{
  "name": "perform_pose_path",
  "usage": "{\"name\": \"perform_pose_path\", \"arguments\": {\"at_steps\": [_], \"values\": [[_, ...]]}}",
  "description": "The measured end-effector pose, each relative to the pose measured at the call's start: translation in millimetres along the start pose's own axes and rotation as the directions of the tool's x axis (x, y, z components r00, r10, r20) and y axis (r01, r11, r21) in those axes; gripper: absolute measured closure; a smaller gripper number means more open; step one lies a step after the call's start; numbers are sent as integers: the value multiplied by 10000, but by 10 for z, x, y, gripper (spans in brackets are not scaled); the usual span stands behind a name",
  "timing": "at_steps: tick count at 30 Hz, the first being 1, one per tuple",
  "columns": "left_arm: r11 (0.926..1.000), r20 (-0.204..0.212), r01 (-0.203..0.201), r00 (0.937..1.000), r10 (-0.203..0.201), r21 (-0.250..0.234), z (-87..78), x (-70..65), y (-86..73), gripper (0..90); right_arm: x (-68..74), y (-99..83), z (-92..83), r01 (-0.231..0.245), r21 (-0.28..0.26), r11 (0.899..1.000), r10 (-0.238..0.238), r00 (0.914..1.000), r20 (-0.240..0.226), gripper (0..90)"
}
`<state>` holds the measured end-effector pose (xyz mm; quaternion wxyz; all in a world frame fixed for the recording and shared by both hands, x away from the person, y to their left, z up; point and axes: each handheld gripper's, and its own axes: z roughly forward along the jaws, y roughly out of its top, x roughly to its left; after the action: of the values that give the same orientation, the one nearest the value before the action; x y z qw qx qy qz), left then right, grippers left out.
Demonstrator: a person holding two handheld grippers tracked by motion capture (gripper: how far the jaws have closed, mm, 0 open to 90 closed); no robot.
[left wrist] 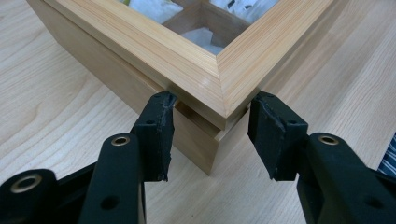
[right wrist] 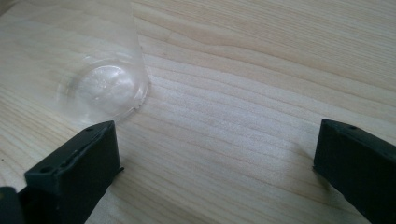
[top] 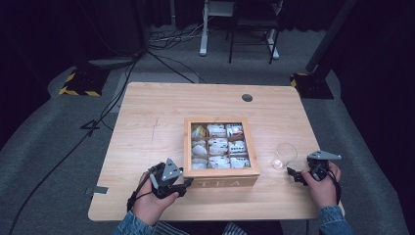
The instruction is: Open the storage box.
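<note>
Tea box [top: 221, 182] squarely faces the person; left claw [left wrist: 211, 135] clenches its corner.

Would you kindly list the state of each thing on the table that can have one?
Tea box: lid shut, tea bags visible through its window.
Glass: upright, empty.
Left gripper: fingers closed on the box's near corner, at the lid seam.
Right gripper: open, beside the glass, holding nothing.
</note>
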<state>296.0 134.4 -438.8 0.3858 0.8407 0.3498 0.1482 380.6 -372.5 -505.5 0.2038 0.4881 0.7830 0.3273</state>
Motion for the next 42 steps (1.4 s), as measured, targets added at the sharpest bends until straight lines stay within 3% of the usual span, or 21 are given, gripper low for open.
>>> {"name": "perform_pose_path", "arguments": {"at_steps": [8,17,42], "values": [[9989,-135,192,9997,-198,-417,-65,6,64,504,0,0,0,1,-2,10000,-1,10000,2,2],[9972,-412,-122,9991,91,-744,-157,12,180,460,0,0,0,4,-4,10000,-4,10000,2,2],[9826,-268,107,9995,-159,-1857,-340,192,558,409,0,0,0,5,-1,10000,-5,10000,1,2]]}}
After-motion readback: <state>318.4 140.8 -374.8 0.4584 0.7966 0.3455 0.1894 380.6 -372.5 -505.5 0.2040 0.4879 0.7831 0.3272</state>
